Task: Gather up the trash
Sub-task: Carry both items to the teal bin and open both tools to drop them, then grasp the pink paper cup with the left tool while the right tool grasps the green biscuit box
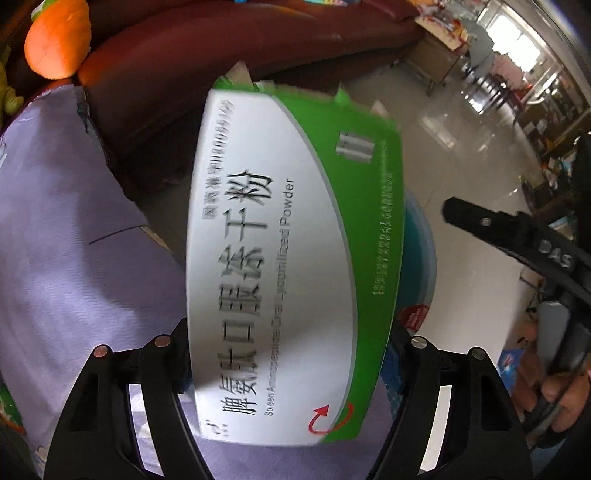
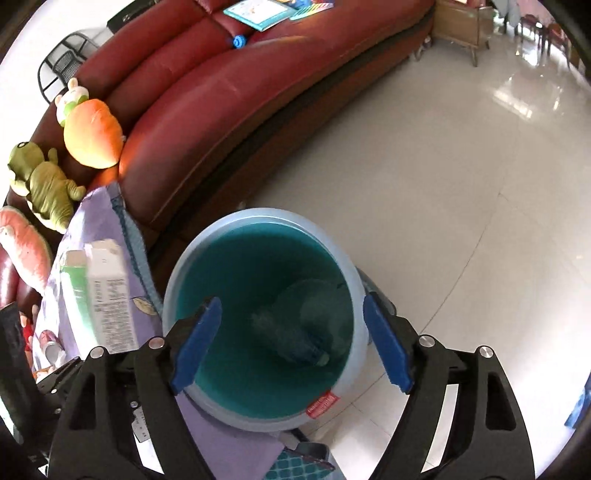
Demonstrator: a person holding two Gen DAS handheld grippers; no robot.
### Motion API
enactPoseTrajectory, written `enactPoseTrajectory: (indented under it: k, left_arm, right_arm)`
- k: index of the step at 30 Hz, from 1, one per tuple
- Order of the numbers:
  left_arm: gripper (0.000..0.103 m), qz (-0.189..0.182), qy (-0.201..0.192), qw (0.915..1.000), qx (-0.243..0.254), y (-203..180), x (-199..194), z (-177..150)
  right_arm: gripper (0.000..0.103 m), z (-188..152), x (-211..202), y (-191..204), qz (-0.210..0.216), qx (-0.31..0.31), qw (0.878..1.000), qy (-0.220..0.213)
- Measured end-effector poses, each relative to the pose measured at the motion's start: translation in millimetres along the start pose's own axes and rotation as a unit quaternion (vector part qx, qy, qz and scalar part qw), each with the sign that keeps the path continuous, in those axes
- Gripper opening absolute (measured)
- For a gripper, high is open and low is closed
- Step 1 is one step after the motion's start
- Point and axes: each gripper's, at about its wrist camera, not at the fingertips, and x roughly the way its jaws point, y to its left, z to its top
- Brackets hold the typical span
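My left gripper (image 1: pixel 288 354) is shut on a green and white medicine box (image 1: pixel 280 258) with Chinese print, held in the air beside the sofa. The same box (image 2: pixel 98 295) shows at the left of the right wrist view, near the bin's rim. My right gripper (image 2: pixel 291 343) is open and empty, its blue pads (image 2: pixel 195 343) spread above a light blue trash bin (image 2: pixel 184 258). A plastic bottle (image 2: pixel 291 339) lies at the bin's bottom. In the left wrist view only a sliver of the bin (image 1: pixel 419 258) shows behind the box, and the right gripper's black finger (image 1: pixel 491 229) reaches in from the right.
A dark red leather sofa (image 2: pixel 229 99) runs behind the bin. A purple cloth (image 2: pixel 99 221) lies on it, with a carrot plush (image 2: pixel 92 133), a frog plush (image 2: pixel 44 184) and books (image 2: pixel 262 11). Glossy white tile floor (image 2: pixel 443 184) stretches right. Wooden furniture (image 2: pixel 465 18) stands far back.
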Motion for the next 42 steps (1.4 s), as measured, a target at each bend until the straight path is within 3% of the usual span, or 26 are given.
enactPoseTrajectory:
  k: [3,10,17,22,35,42]
  left_arm:
    - [0.081,0.011,0.012,0.9999,0.002,-1.6,1.0,-0.2]
    - [0.082,0.01,-0.008,0.9999,-0.01,13.3,-19.5,-15.9]
    - [0.083,0.015,-0.033,0.9987,-0.035,18.8,-36.8,-16.6]
    - [0.083,0.027,-0.051,0.9967,-0.057,39.5,-62.2,-39.9]
    - [0.084,0.068,-0.109,0.9823,-0.136,136.9,-154.8,-147.0]
    - [0.087,0.09,-0.149,0.9681,-0.181,182.1,-209.0,-204.7]
  right_arm:
    - [0.076,-0.3,1.1,-3.8,0.002,0.003,1.0,0.005]
    - [0.077,-5.4,-4.7,-2.6,-0.001,-0.004,1.0,0.01]
    - [0.077,-16.6,-18.7,26.6,-0.001,-0.061,0.998,0.002]
    - [0.077,-33.2,-29.9,60.9,0.011,-0.112,0.994,0.002]
    - [0.077,-90.2,-61.8,172.5,0.06,-0.213,0.975,0.021]
    - [0.079,-135.8,-84.8,248.9,0.063,-0.302,0.951,0.025]
